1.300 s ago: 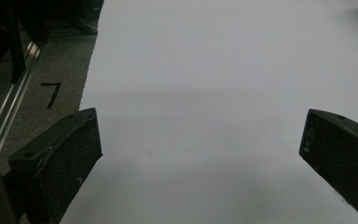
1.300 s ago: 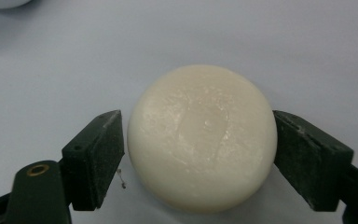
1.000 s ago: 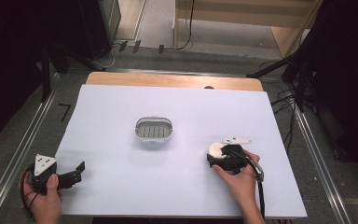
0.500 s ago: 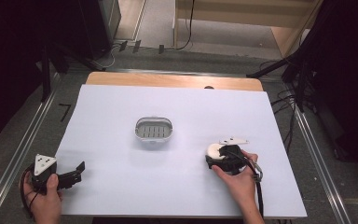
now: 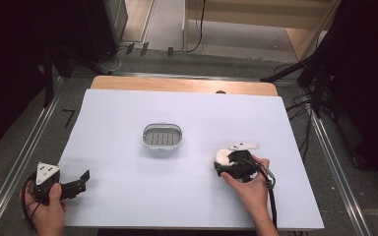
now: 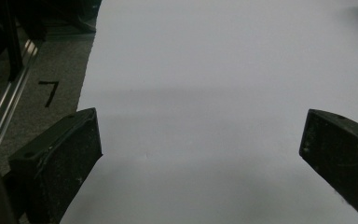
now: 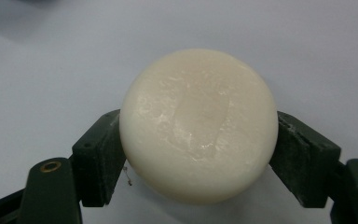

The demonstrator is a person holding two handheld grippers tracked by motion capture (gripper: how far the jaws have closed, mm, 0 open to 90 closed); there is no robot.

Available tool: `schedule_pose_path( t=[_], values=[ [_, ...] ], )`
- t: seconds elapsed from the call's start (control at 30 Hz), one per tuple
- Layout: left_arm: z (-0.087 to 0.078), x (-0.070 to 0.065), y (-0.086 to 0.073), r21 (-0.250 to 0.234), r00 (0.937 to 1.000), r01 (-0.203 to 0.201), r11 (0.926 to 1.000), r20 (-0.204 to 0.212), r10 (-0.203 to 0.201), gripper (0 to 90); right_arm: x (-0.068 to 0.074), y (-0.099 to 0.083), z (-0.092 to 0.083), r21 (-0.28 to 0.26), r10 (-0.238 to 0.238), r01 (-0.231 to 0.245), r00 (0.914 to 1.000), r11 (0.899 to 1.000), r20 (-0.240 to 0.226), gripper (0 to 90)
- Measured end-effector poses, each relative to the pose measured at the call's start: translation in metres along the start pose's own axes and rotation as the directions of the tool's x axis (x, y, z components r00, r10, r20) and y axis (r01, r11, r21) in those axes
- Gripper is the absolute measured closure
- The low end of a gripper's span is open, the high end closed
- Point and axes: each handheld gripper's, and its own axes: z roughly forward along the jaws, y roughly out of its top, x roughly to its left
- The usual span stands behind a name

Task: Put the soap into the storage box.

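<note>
A round, cream-white soap bar point(image 7: 198, 123) lies on the white table sheet point(image 5: 187, 196) at the right front. My right gripper point(image 7: 199, 140) is shut on it, one black pad pressed against each side. From above, the soap point(image 5: 222, 156) peeks out at the left end of the right gripper point(image 5: 225, 166), which a hand holds low over the sheet. A grey oval soap dish point(image 5: 163, 136) with a slotted floor stands empty near the middle of the table. My left gripper point(image 5: 81, 179) rests at the front left edge, its jaws wide open around bare sheet point(image 6: 200, 93).
A wooden table edge point(image 5: 182, 84) runs along the back of the sheet. Metal rails point(image 5: 334, 162) flank the table on both sides, and cables point(image 5: 300, 105) lie on the floor at the right. A black mark point(image 6: 50, 91) is on the floor at the left.
My right gripper has edged slightly left with the soap between its pads. The left gripper and the soap dish have not moved.
</note>
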Motion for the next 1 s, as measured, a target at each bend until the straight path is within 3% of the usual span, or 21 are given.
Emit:
schedule_pose_path(
  t=[1.0],
  values=[
    [0.000,0.001,0.000,0.002,1.0000,0.004,1.0000,0.005,-0.004,0.0,0.022,0.033,0.003,-0.025,-0.041,0.040,0.9985,0.999,-0.035,25.5]
  ],
)
